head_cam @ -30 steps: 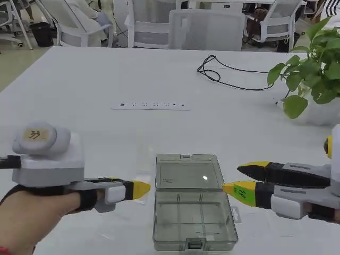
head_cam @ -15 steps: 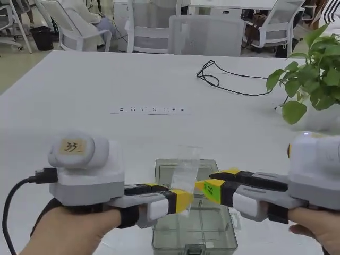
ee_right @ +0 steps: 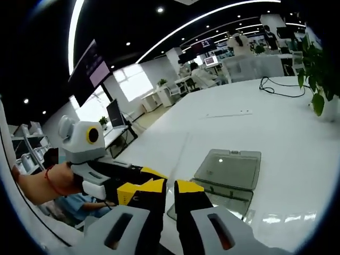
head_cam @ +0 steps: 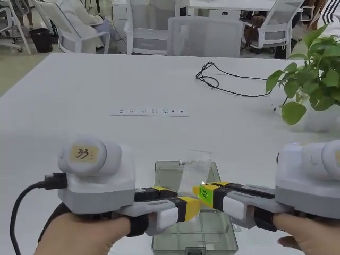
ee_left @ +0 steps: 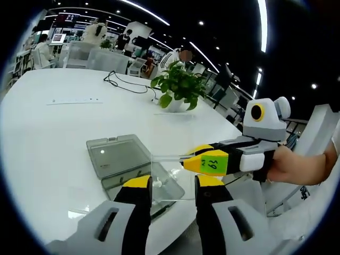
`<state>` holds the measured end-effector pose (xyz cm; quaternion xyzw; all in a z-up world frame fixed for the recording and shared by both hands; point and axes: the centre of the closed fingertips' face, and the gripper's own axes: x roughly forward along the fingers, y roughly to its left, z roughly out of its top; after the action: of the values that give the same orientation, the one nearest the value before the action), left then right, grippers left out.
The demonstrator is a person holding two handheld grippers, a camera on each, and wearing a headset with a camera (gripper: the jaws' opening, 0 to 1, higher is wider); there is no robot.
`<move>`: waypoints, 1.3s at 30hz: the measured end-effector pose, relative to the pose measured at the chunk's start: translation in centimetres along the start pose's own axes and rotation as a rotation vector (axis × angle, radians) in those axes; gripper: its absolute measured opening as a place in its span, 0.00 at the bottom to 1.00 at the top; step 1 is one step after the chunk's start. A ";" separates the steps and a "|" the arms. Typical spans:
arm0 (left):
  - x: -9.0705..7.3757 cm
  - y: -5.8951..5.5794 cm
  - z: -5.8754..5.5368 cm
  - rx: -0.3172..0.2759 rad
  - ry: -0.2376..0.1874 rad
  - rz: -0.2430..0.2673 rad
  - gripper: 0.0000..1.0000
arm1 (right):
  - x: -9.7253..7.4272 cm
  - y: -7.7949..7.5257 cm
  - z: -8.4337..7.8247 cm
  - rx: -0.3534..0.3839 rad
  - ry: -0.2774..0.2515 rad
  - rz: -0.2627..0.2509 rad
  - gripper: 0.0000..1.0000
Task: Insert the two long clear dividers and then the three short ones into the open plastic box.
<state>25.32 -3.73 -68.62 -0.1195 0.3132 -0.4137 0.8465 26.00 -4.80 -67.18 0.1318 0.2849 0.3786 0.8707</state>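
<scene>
the open plastic box sat on the white bench just in front of the person, its lid lying flat behind the tray. the tray was see-through and half hidden by the tools, so i could not tell whether any divider stood in it. both tools met above the box with one clear divider held upright in the air between them. in the left gripper view the left gripper had its jaws apart, and the divider bridged the gap with its side edges against the two yellow tips. the right gripper came in from the side, jaws nearly pressed together, pinching the divider's upper edge. farther back on the bench lay a black cable, and a potted plant stood at the right edge.
</scene>
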 end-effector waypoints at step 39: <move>-1.9 1.6 -2.7 0.246 0.051 -0.070 0.59 | -0.9 -4.4 -0.4 0.122 0.205 -0.090 0.07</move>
<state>23.75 -1.11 -70.65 -0.0151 0.2773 -0.4814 0.8314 27.79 -8.43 -69.13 0.1322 0.4007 0.3326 0.8434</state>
